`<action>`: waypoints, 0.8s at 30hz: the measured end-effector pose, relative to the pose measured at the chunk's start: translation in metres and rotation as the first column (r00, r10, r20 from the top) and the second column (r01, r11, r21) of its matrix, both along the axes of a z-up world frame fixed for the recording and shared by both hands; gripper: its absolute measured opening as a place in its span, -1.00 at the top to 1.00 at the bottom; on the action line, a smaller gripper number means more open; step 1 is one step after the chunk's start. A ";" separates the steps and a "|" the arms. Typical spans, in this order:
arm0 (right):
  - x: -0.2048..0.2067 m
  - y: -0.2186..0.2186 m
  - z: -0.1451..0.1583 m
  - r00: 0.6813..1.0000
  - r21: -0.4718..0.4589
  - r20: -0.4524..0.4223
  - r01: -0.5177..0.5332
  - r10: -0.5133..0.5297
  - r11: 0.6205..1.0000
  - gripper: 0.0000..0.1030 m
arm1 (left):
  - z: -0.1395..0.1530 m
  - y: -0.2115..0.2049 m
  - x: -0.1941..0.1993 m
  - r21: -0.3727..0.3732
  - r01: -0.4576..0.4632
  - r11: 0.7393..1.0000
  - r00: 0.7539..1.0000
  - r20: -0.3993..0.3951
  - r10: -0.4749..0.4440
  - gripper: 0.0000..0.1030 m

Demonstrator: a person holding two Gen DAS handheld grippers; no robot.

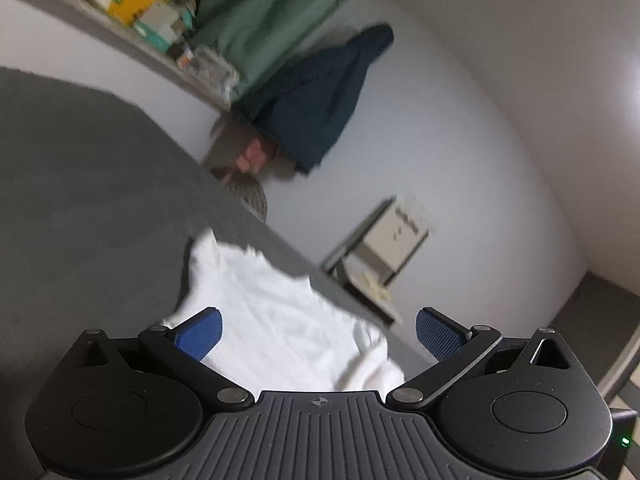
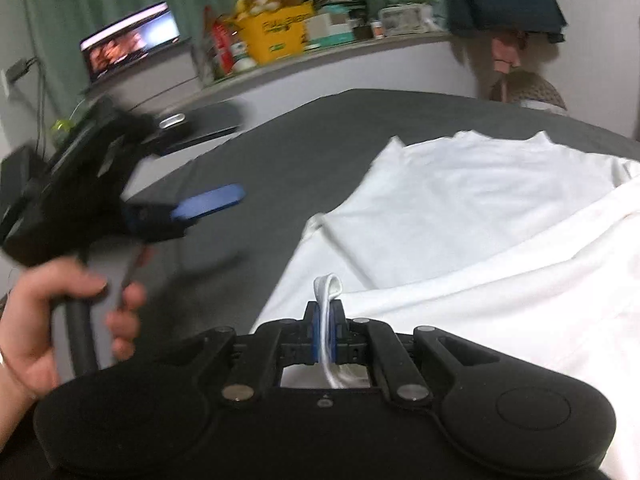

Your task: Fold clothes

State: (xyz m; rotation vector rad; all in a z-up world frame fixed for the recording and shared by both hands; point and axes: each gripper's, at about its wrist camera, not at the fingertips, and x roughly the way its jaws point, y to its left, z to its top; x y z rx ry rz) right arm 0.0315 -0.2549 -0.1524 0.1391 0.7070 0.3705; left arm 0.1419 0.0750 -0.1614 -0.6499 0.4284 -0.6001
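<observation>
Bedding first: a dark grey bed cover (image 2: pixel 328 140) fills most of both views, and on it lies a white garment (image 2: pixel 480 208), the thing being folded. In the right wrist view the garment is spread over the right half of the bed, with one layer already turned over another, so a long fold edge runs across it. Judging by that, folding is under way but not finished: the cloth is still large and loose, and more folds appear to be needed before it makes a neat stack.

The right gripper (image 2: pixel 328 320) has its blue pads pressed together, pinching a looped edge of the white cloth that sticks up between them. The left gripper (image 1: pixel 319 330) is spread wide, blue pads well apart and nothing between them; it hangs above the near part of the garment without touching it.

Only the right wrist view shows the pinch, the fold line, and a hand (image 2: pixel 44 320) holding the left gripper's handle out over bare cover, to the left of the cloth. It also shows a lit laptop screen (image 2: pixel 130 40) and a yellow box (image 2: pixel 276 36) on a shelf.

Only the left wrist view shows the empty, open jaws head on, plus a dark blue jacket (image 1: pixel 320 100) hanging on the wall and a small stool (image 1: pixel 380 248) beyond the bed edge.
</observation>
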 end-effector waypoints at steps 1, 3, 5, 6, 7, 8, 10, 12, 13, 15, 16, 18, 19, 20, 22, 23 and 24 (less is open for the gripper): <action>-0.002 0.008 -0.002 1.000 -0.010 0.002 -0.012 0.012 1.000 0.89 | -0.002 -0.005 0.003 0.013 0.026 1.000 1.000 -0.012 -0.026 -1.00; -0.008 0.021 -0.007 0.999 -0.032 0.005 -0.036 0.036 0.999 0.89 | -0.006 -0.016 0.008 0.041 0.080 0.996 0.996 -0.032 -0.079 -1.00; -0.014 0.031 -0.013 0.999 -0.057 0.002 -0.049 0.049 0.997 0.85 | -0.009 -0.026 0.013 0.071 0.128 0.989 0.991 -0.056 -0.124 -1.00; -0.016 0.033 -0.015 0.999 -0.069 0.001 -0.052 0.053 0.996 0.79 | -0.010 -0.031 0.015 0.087 0.144 0.986 0.988 -0.069 -0.139 -1.00; -0.019 0.034 -0.016 0.998 -0.071 -0.002 -0.060 0.060 0.996 0.70 | -0.012 -0.035 0.017 0.103 0.159 0.982 0.985 -0.081 -0.151 -1.00; -0.024 0.032 -0.016 0.998 -0.063 -0.008 -0.070 0.070 0.996 0.40 | -0.013 -0.039 0.018 0.119 0.173 0.978 0.982 -0.093 -0.163 -1.00; -0.038 0.022 -0.010 0.999 -0.046 0.006 -0.052 0.053 0.998 0.09 | -0.015 -0.043 0.021 0.142 0.191 0.971 0.978 -0.112 -0.176 -1.00; -0.053 0.008 -0.001 0.999 -0.027 0.031 -0.017 0.018 0.999 -0.07 | -0.016 -0.043 0.023 0.156 0.191 0.969 0.978 -0.120 -0.173 -1.00; -0.061 0.001 0.004 0.999 -0.017 0.043 0.000 0.001 1.000 -0.19 | -0.016 -0.043 0.023 0.161 0.187 0.969 0.978 -0.122 -0.168 -1.00; -0.071 -0.019 0.006 0.997 0.024 0.018 0.072 -0.073 0.997 -0.25 | -0.015 -0.039 0.023 0.155 0.168 0.974 0.981 -0.120 -0.150 -1.00; -0.072 -0.031 0.004 0.994 0.057 -0.018 0.113 -0.112 0.992 -0.23 | -0.015 -0.037 0.022 0.145 0.165 0.975 0.982 -0.117 -0.149 -1.00; -0.072 -0.050 -0.003 0.983 0.127 -0.095 0.166 -0.155 0.978 -0.10 | -0.016 -0.035 0.021 0.120 0.175 0.977 0.980 -0.116 -0.161 -1.00; -0.071 -0.056 -0.008 0.977 0.151 -0.135 0.183 -0.163 0.972 0.03 | -0.017 -0.037 0.019 0.139 0.181 0.974 0.979 -0.119 -0.165 -1.00; -0.069 -0.056 -0.013 0.972 0.150 -0.171 0.190 -0.164 0.970 0.06 | -0.017 -0.039 0.018 0.157 0.187 0.970 0.978 -0.121 -0.169 -1.00; -0.065 -0.052 -0.021 0.958 0.136 -0.233 0.201 -0.166 0.970 0.08 | -0.018 -0.043 0.015 0.195 0.199 0.960 0.976 -0.126 -0.177 -1.00; -0.064 -0.050 -0.025 0.952 0.140 -0.258 0.207 -0.166 0.968 0.08 | -0.018 -0.044 0.014 0.213 0.205 0.955 0.975 -0.128 -0.180 -1.00; -0.063 -0.049 -0.027 0.948 0.165 -0.272 0.216 -0.166 0.962 0.08 | -0.018 -0.047 0.012 0.243 0.211 0.947 0.975 -0.127 -0.185 -1.00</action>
